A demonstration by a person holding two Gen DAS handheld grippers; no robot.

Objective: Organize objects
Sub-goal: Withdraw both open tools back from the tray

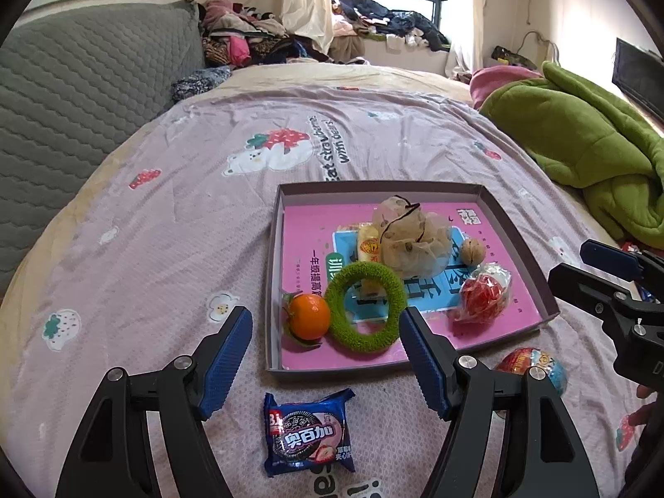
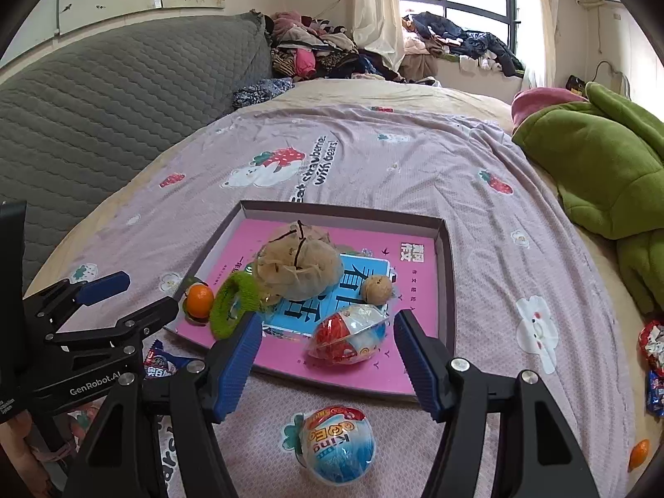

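The shallow tray (image 1: pixel 514 224) sits mid-bed, loaded with an orange (image 1: pixel 309 316), green fuzzy ring (image 1: pixel 365 305), mesh pouch (image 1: pixel 411 234), walnut (image 1: pixel 472 251) and a wrapped egg (image 1: pixel 483 294). Just outside its near edge, a blue cookie packet (image 1: pixel 309 433) lies between the left gripper (image 1: pixel 325 367) fingers, spread wide, holding nothing. The right gripper (image 2: pixel 328 367), equally wide and empty, hovers over a second foil egg (image 2: pixel 337 442) on the bedspread (image 2: pixel 415 157).
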